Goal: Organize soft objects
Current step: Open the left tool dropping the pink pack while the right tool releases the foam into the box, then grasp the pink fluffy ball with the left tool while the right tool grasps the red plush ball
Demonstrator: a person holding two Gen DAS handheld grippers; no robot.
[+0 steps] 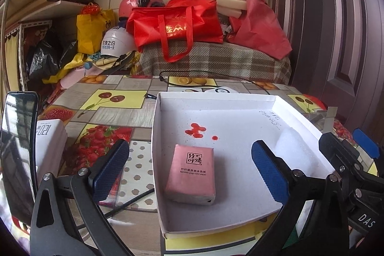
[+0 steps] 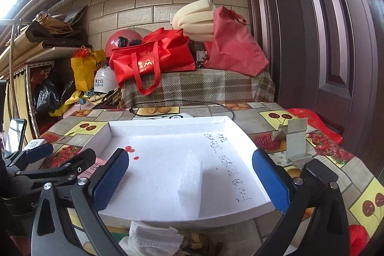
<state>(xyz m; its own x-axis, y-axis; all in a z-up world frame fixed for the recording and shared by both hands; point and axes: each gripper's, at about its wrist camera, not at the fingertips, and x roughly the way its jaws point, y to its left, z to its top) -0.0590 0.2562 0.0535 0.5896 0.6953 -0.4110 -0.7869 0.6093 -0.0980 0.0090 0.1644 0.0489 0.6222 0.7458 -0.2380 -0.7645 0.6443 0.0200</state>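
A pink tissue pack [image 1: 190, 175] lies flat inside a shallow white box [image 1: 158, 126], near its front left. A white foam block [image 1: 296, 150] lies in the box's right half; it also shows in the right wrist view [image 2: 190, 184]. My left gripper [image 1: 189, 170] is open, its blue pads on either side of the tissue pack, above it. My right gripper [image 2: 189, 180] is open around the foam block and shows at the right of the left wrist view [image 1: 345, 148]. A folded white cloth [image 2: 153, 238] and a rope bundle [image 2: 199, 241] lie in front of the box [image 2: 216, 121].
The table [image 1: 115, 92] has a fruit-print cover. A phone on a stand [image 1: 19, 155] and a white power bank [image 1: 51, 143] are at the left, a black cable [image 1: 216, 78] behind the box, a metal bracket [image 2: 294, 140] at the right. Red bags [image 1: 177, 23] and foam are beyond.
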